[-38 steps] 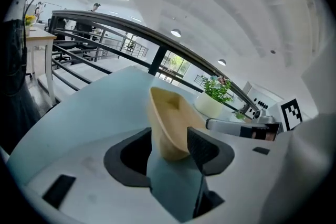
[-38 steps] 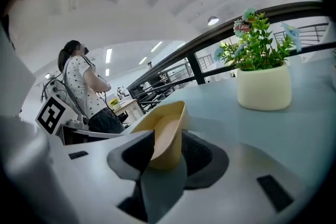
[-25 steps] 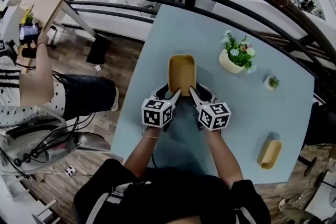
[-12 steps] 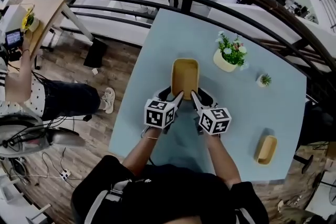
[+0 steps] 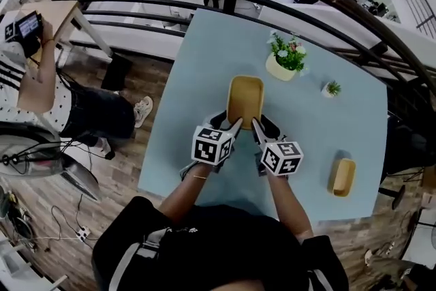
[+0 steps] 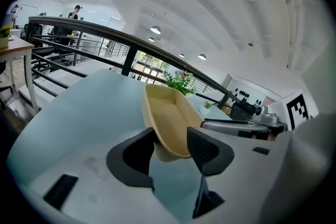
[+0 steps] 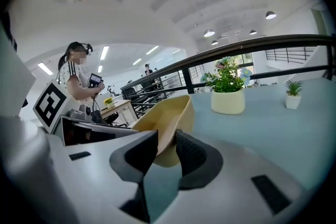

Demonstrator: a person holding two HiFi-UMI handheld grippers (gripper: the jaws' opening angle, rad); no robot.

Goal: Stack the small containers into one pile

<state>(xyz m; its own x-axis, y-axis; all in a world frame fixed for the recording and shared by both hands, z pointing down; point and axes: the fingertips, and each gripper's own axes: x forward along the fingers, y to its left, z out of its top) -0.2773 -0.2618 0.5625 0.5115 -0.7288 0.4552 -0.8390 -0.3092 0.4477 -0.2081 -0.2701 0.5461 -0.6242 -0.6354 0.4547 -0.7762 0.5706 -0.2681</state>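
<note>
Left gripper [image 6: 170,147] and right gripper [image 7: 167,149] both pinch tan tray [image 5: 246,99] at near rim; other tan tray [image 5: 342,177] well right, axes parallel, right gripper nearer.

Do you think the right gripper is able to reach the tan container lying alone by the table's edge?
Probably not yet: the right gripper is shut on the central container. Bare table separates it from the lone container, so after releasing, likely yes.
</note>
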